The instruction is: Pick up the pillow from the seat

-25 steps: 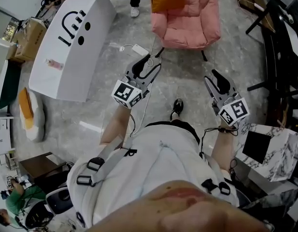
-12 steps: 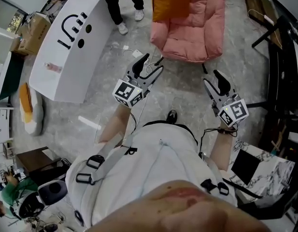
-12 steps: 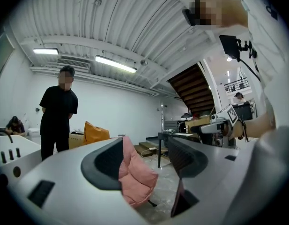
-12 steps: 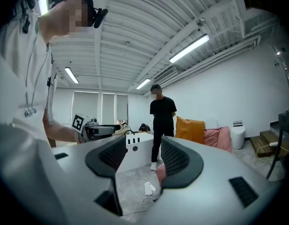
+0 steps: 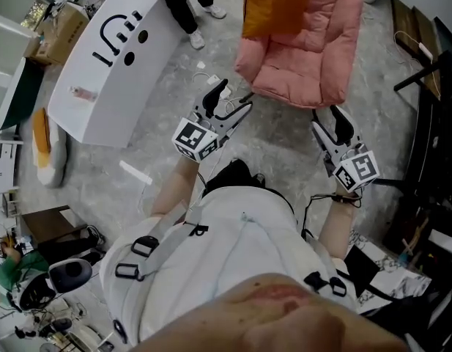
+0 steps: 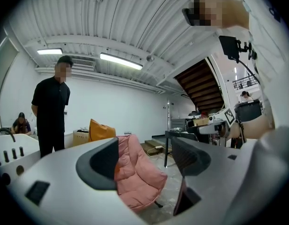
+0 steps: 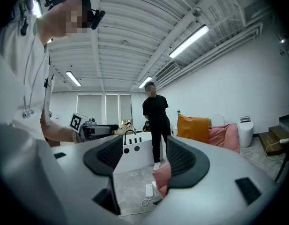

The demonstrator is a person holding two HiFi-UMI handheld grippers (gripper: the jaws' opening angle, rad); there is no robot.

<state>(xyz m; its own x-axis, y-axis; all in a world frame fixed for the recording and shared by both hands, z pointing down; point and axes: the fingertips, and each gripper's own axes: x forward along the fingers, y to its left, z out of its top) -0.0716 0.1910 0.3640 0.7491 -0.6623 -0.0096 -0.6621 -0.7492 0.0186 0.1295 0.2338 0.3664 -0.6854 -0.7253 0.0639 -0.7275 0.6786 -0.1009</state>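
While both pairs of jaws are opening, neither has anything between its pads.

Left gripper (image 6: 144, 161): jaws apart, empty. It is held out in front of the person's chest in the head view (image 5: 231, 94) and aimed toward the armchair (image 6: 137, 177).

Right gripper (image 7: 143, 156): jaws apart, empty. It is level with the left one in the head view (image 5: 326, 119). Bare floor with a white charger and cable (image 7: 148, 190) shows through the gap.

Pillow (image 5: 275, 2): orange, propped upright against the back of the pink armchair (image 5: 313, 57). It is well apart from both grippers and neither touches it. It also shows in the left gripper view (image 6: 101, 130) and the right gripper view (image 7: 193, 128), behind the chair's padding (image 7: 224, 135).

Armchair stands on the grey stone floor, just ahead of the grippers.

Left of the chair is a large white counter (image 5: 108, 72) with a black face drawn on it. A person in black (image 7: 156, 118) stands beside it, arms behind the back (image 6: 51, 111).
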